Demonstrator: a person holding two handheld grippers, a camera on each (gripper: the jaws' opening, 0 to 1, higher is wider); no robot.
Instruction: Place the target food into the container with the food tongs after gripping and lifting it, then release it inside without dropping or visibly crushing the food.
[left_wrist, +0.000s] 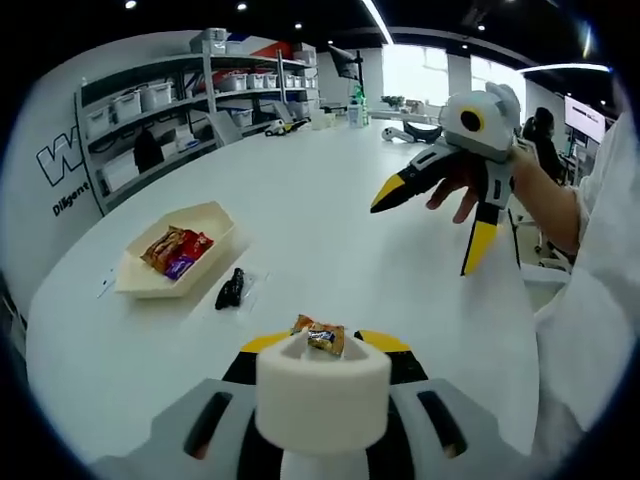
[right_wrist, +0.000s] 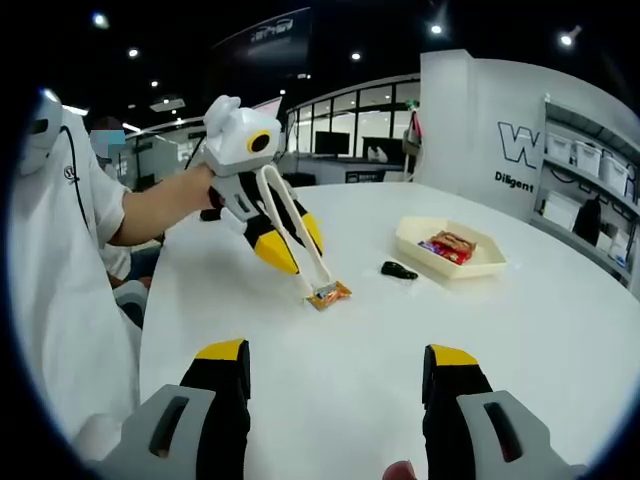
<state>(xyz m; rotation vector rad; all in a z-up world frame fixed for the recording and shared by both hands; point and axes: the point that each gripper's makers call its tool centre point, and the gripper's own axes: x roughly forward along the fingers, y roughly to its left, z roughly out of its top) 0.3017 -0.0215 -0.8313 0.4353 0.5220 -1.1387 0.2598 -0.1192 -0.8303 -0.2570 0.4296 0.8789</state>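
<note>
Beige tray (right_wrist: 452, 262) on white table (right_wrist: 560, 330), holding red and orange snack packets (right_wrist: 448, 246); small black item (right_wrist: 399, 270) just beside. Left gripper (right_wrist: 283, 240) clamped on white tongs (right_wrist: 297, 235), tips pinching orange candy (right_wrist: 329, 294) at table surface. Right gripper (right_wrist: 335, 375) jaws wide apart, empty. Packet labels too small to read.

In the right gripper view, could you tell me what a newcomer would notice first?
The white tongs held in the left gripper pinch a small orange snack packet at the white table. Farther right sits a cream tray of packets, with a small black object beside it.
</note>
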